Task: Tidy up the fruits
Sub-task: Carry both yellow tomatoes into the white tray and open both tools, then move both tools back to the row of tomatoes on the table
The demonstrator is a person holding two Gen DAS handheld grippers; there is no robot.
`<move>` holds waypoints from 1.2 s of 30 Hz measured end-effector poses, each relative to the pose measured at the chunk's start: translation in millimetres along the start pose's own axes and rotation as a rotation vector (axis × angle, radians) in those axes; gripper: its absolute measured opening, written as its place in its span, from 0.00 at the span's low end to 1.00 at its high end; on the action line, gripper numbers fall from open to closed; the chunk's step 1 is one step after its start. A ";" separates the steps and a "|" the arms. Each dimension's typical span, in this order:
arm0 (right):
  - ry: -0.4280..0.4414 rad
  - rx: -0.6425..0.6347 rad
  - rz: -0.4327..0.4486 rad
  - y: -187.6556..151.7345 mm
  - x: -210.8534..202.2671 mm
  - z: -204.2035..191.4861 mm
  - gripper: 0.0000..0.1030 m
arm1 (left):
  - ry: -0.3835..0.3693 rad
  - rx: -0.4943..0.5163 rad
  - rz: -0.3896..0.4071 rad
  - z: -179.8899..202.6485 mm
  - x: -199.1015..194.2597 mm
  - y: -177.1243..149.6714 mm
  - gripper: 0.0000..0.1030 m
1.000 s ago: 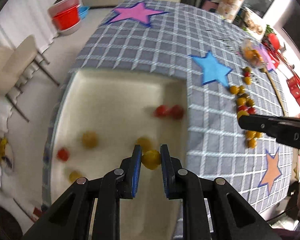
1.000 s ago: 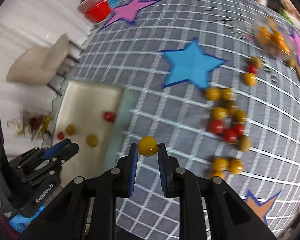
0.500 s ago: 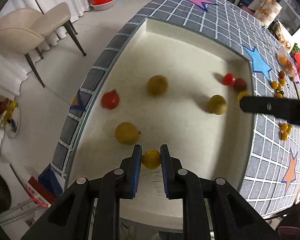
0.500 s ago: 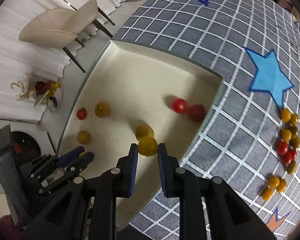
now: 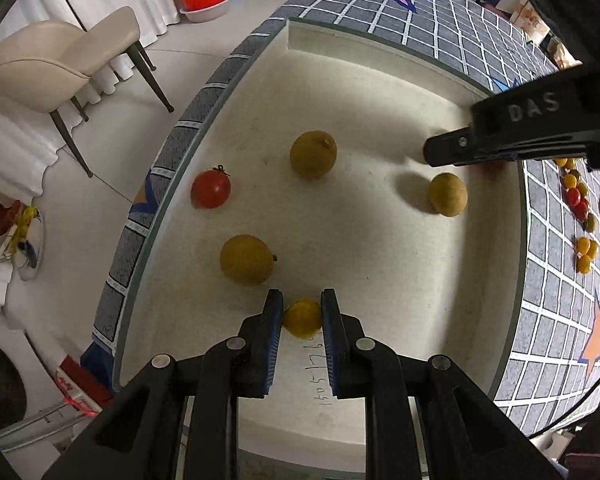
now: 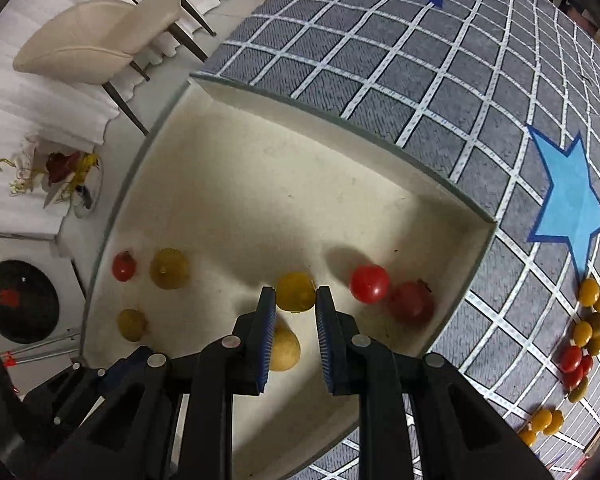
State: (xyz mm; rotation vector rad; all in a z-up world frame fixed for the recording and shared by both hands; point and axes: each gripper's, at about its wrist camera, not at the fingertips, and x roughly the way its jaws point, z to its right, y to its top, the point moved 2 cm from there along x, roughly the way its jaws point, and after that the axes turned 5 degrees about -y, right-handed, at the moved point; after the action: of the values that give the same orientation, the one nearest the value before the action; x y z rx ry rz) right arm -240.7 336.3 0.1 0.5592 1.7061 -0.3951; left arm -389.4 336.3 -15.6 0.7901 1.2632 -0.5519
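Yellow cherry tomato (image 5: 302, 317) clamped between pads of left gripper (image 5: 301, 312), low over cream tray (image 5: 380, 280) near its front edge. Second yellow tomato (image 6: 296, 291) pinched in right gripper (image 6: 296, 300), above same tray. Loose in tray: three larger yellow fruits (image 5: 313, 155) well apart, red tomato (image 5: 211, 189) near left wall, two red tomatoes (image 6: 369, 283) touching at right corner. Remaining yellow and red tomatoes (image 6: 582, 344) clustered on grey checked tablecloth (image 6: 380, 80), right of tray.
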 end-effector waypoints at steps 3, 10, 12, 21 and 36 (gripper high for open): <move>-0.003 -0.003 -0.003 2.9 3.4 -2.2 0.22 | 0.011 0.023 -0.002 3.6 -0.3 -0.8 0.20; 0.001 -0.020 -0.022 4.4 8.1 -8.0 0.26 | 0.040 0.023 0.023 8.1 -7.7 -0.7 0.73; 0.002 -0.016 -0.022 5.0 7.9 -7.5 0.38 | 0.043 0.030 0.007 8.8 -6.6 -0.9 0.73; 0.052 0.028 0.030 2.6 -22.1 7.0 0.82 | 0.052 0.051 -0.010 11.1 -11.5 3.3 0.73; -0.033 0.339 0.120 -74.0 -83.4 135.0 0.83 | -0.005 0.286 0.056 100.6 -42.0 59.3 0.73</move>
State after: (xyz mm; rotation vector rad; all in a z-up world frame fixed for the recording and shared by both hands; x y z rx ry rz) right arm -160.5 189.1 50.8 0.8925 1.5732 -0.6092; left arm -292.5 292.8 48.5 1.0585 1.1680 -0.6973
